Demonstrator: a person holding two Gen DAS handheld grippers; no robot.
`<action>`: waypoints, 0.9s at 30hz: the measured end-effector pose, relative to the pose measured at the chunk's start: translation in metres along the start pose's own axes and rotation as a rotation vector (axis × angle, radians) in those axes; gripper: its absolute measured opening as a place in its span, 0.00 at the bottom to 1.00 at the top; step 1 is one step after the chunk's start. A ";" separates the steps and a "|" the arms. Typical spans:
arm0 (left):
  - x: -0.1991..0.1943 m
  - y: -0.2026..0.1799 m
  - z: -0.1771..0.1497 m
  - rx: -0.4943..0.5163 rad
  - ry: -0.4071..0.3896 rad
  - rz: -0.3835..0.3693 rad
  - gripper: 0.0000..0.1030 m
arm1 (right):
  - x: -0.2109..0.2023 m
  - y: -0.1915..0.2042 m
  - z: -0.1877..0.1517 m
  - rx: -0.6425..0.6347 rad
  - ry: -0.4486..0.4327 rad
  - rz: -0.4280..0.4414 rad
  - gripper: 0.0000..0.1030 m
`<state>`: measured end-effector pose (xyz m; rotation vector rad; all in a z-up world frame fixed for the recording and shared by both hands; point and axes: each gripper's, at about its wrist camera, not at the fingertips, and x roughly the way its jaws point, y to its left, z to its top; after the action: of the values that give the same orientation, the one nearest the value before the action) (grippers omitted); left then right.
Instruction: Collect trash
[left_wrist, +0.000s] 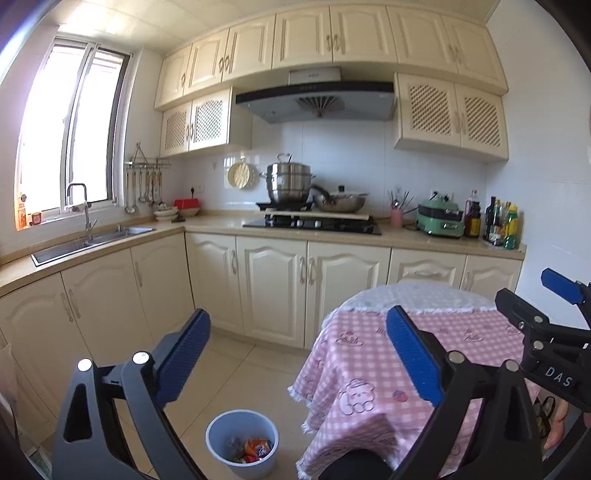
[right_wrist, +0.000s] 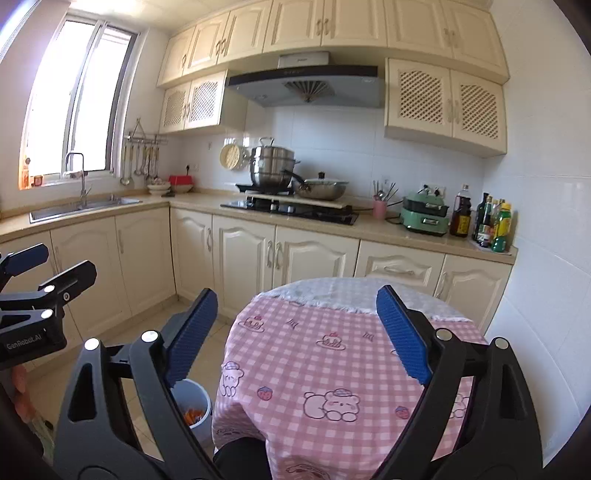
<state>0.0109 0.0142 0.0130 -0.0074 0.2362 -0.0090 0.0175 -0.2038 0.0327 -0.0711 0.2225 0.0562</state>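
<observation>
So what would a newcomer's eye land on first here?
The round table under a pink checked cloth fills the foreground, its top bare. Left of it on the floor stands a pale blue plastic bin holding colourful wrappers. Both blue-padded tools, left and right, hang open and empty.

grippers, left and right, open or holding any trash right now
Left gripper: open, nothing between its blue ribbed pads.
Right gripper: open, also empty.

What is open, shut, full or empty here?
Left gripper: open, empty.
Right gripper: open, empty.
Bin: upright on the floor, wrappers inside.
Table: covered by a pink cloth.
Pot: lid on.
Cupboards: shut.
</observation>
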 end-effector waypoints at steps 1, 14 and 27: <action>-0.005 -0.004 0.002 0.003 -0.008 -0.002 0.92 | -0.006 -0.004 0.002 0.005 -0.013 -0.003 0.85; -0.015 -0.018 0.005 0.025 -0.026 -0.008 0.92 | -0.025 -0.013 0.001 0.017 -0.050 -0.018 0.88; -0.009 -0.010 0.001 0.014 -0.008 -0.006 0.92 | -0.020 -0.005 0.001 0.007 -0.038 -0.004 0.88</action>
<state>0.0024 0.0046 0.0162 0.0057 0.2283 -0.0166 -0.0014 -0.2097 0.0383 -0.0635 0.1850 0.0529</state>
